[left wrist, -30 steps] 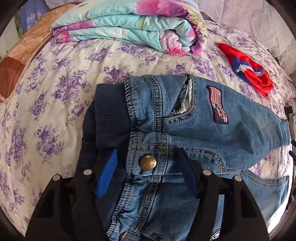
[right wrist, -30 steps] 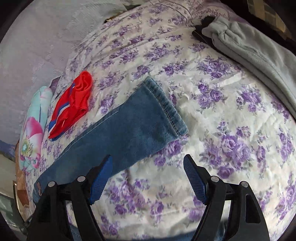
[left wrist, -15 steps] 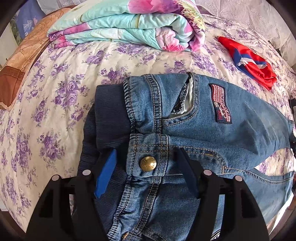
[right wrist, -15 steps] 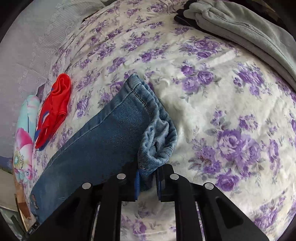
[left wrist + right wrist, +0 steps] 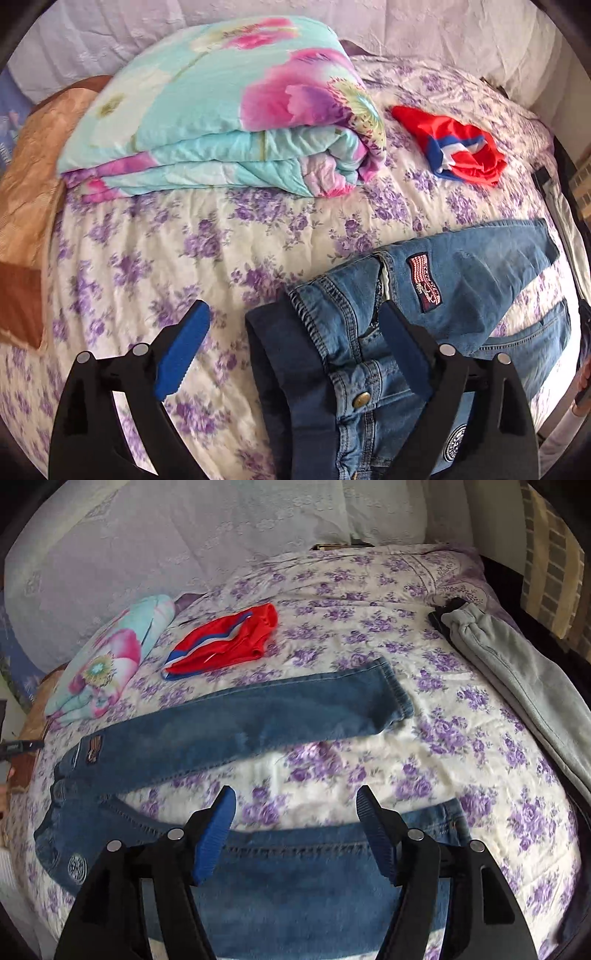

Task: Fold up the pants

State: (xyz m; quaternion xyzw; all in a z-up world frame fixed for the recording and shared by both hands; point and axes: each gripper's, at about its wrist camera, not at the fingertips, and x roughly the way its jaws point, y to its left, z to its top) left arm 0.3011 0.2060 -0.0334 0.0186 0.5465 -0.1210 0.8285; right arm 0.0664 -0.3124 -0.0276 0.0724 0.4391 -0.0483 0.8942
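Right wrist view: my right gripper (image 5: 295,830) has just opened wide, empty above the jeans (image 5: 258,716); left gripper (image 5: 295,350) likewise opened, straddling their waistband, ready to regrip.

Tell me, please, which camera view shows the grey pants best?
The right wrist view: the grey pants lie folded along the bed's right edge, fully visible. The left wrist view shows none of them, only the jeans, quilt and red cloth.
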